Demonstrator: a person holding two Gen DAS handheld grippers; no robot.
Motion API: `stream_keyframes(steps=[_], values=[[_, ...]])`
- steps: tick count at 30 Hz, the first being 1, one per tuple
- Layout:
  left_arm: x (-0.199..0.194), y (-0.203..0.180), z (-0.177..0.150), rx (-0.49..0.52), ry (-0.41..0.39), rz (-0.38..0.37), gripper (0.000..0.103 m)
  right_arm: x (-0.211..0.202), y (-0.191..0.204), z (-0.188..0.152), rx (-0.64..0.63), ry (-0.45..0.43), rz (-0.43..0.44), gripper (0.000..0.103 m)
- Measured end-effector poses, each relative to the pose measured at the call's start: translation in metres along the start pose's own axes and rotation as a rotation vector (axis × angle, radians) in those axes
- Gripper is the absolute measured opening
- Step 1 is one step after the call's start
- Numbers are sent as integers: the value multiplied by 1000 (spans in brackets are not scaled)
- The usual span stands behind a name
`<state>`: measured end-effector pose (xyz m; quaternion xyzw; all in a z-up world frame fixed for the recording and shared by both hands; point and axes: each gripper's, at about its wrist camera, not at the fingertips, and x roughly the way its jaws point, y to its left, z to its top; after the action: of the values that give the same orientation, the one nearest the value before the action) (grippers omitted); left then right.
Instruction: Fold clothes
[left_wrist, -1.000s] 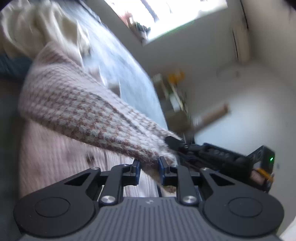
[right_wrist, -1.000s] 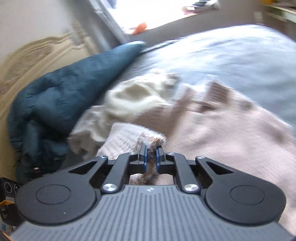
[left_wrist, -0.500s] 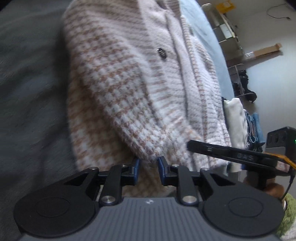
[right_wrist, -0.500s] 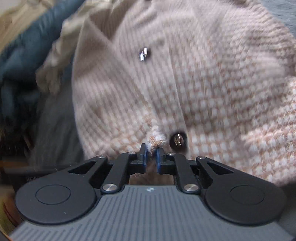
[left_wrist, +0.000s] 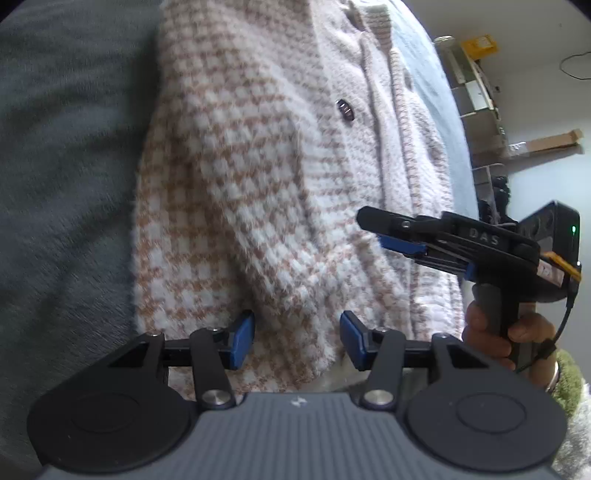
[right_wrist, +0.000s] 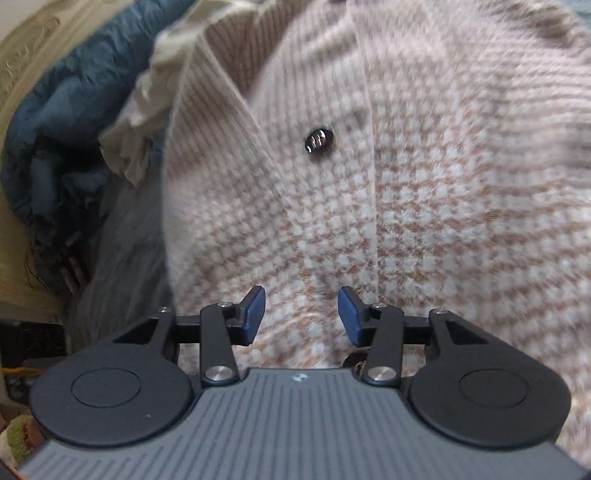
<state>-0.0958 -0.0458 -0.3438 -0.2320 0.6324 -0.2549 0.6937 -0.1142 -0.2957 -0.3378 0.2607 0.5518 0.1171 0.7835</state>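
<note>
Grey bedding (left_wrist: 66, 155) spreads under a pink-and-tan houndstooth knit cardigan (left_wrist: 236, 192), with a dark teal duvet (right_wrist: 62, 122) and a crumpled cream cloth (right_wrist: 144, 118) bunched at the head of the bed. A second ago both grippers pinched fuzzy edges of the cardigan and held them up off the bed; now the garment lies flat, its sleeve folded across the front and one dark button (right_wrist: 319, 140) showing in the right wrist view.

The left gripper (left_wrist: 297, 339) has just been opening: its blue pads (left_wrist: 242, 338) stand about half apart, with the knit hem lying loose between them and no pad pressing on it. The right gripper (right_wrist: 301, 315) has likewise just been opening to about half width, and the tuft it pinched half a second ago is gone from between its pads; cardigan fabric lies below the gap, untouched as far as can be seen. In the left wrist view the right gripper hovers over the cardigan's far side, a hand (left_wrist: 502, 332) around its handle.

By my reading, this fold has been laid down and released, and a further fold or smoothing is what remains.
</note>
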Motion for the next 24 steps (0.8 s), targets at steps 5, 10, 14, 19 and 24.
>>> stream_keyframes(steps=[5, 10, 14, 19, 24], values=[[8, -4, -11, -56, -76, 33, 20, 15, 7, -2, -79, 74, -20, 38], [-13, -10, -23, -50, -128, 46, 16, 4, 34, -8, -193, 66, -60, 15], [-40, -14, -34, -21, -126, 54, 16, -20, 49, -21, -218, 58, -44, 14], [-42, 9, -43, -69, -70, 134, 16, -8, 58, -47, -209, 122, -34, 14], [-52, 18, -48, -65, -78, 144, 16, 3, 73, -56, -259, 143, -24, 14]])
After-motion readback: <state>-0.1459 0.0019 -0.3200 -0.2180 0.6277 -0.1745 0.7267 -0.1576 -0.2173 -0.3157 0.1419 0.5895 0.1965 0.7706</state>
